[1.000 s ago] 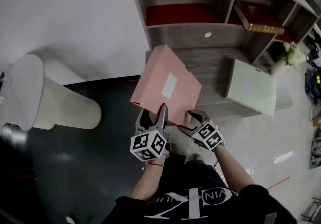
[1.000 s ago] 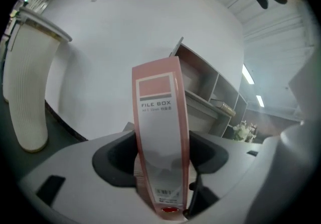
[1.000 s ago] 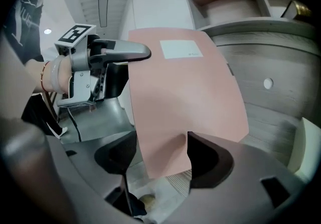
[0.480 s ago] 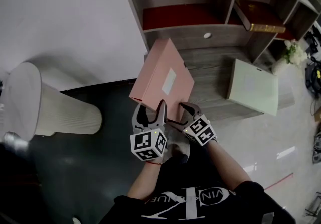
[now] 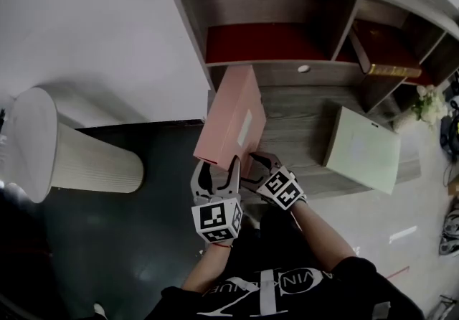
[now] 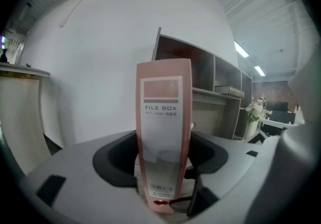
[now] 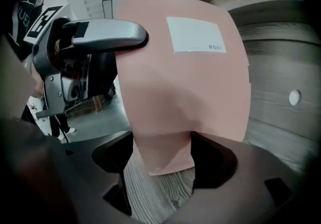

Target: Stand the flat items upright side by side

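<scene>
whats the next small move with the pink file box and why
Probably finish tipping the pink file box upright on the desk: it leans slightly, spine clamped in the left hand-held gripper, and the green file box lies flat.

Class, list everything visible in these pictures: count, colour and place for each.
pink file box: one, pink, tilted up at desk's left end
green file box: one, pale green, flat on desk, right
book: one, dark, gilt-edged, leaning in right compartment
flowers: one bunch, white, far right
ribbed cylinder: one, white, on floor, left
shelf desk: one, grey wood, by wall
left gripper: one, grey, fingers shut on box's spine
right gripper: one, grey, fingers just closed further on box's corner
</scene>
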Available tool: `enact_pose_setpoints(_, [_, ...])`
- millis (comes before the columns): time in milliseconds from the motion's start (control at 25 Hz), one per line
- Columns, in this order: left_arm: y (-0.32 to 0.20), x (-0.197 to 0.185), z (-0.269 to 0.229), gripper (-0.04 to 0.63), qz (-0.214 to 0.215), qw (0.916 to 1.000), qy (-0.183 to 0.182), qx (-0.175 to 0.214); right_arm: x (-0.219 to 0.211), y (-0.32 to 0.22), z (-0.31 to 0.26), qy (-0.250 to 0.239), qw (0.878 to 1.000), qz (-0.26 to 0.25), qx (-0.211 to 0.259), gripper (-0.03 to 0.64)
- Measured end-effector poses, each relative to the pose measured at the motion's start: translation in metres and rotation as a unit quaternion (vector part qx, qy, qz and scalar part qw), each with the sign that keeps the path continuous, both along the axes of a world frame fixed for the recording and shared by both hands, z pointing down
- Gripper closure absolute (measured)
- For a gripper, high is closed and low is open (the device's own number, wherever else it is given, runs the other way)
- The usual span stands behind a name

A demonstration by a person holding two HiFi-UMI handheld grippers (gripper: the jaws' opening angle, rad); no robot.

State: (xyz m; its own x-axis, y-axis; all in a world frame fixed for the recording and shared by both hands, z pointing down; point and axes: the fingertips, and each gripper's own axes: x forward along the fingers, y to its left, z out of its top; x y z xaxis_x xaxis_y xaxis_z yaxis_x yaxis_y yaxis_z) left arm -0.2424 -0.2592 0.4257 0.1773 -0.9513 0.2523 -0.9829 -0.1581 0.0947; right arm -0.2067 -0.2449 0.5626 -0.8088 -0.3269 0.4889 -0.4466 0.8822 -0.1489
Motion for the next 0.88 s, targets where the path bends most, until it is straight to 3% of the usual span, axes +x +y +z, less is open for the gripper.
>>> enact_pose_setpoints(440, [-0.025,-0.012,-0.003,0.307,-0.054,0.9984,-0.010,-0.009,-0.019,-0.033,0.001,-0.015,0.996,-0.085,-0.007,0.261])
enact_pose_setpoints(880, [-0.043,-0.004,-0.002,0.307,-0.090,0.9944,-0.054,-0.007,-0.026,-0.053,0.005,-0.035,0.991,-0.129,-0.026,0.281])
